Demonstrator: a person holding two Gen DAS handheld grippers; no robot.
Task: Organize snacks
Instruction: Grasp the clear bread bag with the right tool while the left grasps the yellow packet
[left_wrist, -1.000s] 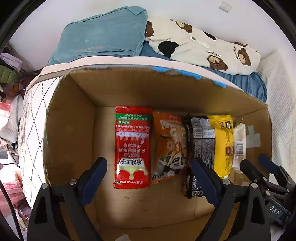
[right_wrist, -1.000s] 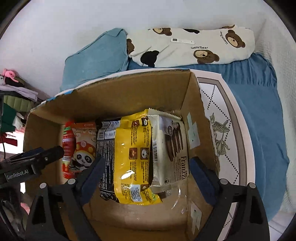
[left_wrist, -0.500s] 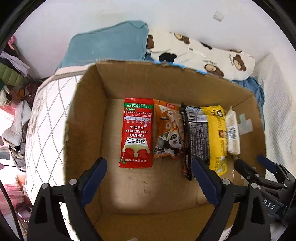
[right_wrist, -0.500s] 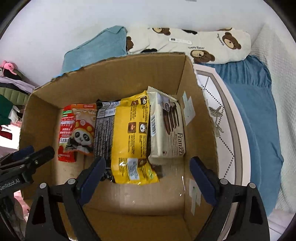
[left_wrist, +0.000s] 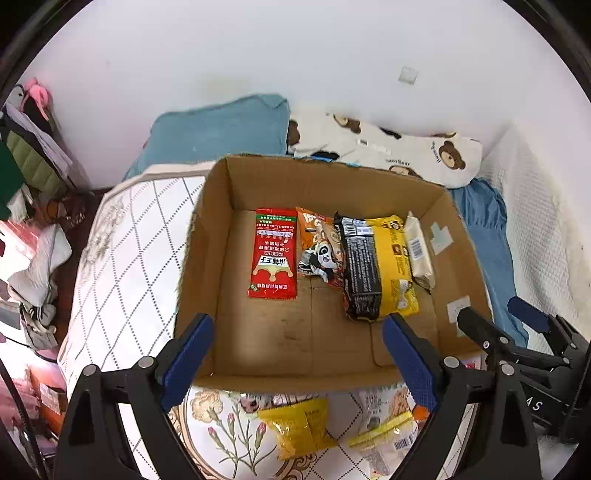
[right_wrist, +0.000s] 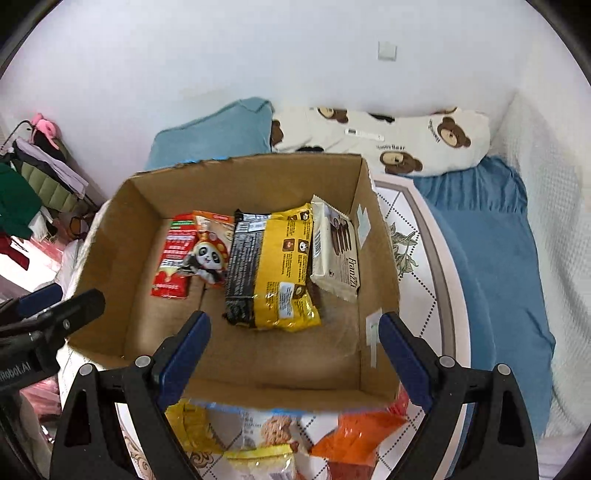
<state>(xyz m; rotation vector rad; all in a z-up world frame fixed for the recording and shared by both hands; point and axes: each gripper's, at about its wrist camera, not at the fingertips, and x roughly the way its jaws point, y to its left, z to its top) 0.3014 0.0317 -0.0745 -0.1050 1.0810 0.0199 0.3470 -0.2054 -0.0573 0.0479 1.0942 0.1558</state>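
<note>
Here, in the left wrist view, the cardboard box (left_wrist: 207, 280) is seen across the middle of the frame, resting on a patterned table (left_wrist: 122, 258) beside a bed. Five snacks are lined up along its far side: a red packet (left_wrist: 274, 253), a panda pouch (left_wrist: 318, 247), a black packet (left_wrist: 360, 267), a yellow packet (left_wrist: 397, 266) and a cream biscuit pack (left_wrist: 419, 251). The left tool (left_wrist: 297, 352) is held above the near wall of the box, its jaws spread wide with nothing between them. Loose snacks are found at the bottom of the frame, outside the box: a small yellow bag (left_wrist: 301, 426) and a clear cracker bag (left_wrist: 384, 432).

In the right wrist view, the same row is seen inside the box, and the right tool (right_wrist: 293, 350) is likewise wide open and empty. An orange bag (right_wrist: 354, 430) and a cookie packet (right_wrist: 258, 426) are visible at the lower edge.

A packing step appears finished, and a fetch is judged to be in hand. For the next move, one tool would need to be lowered onto a loose bag and closed on it before it is carried into the free near half of the box.
</note>
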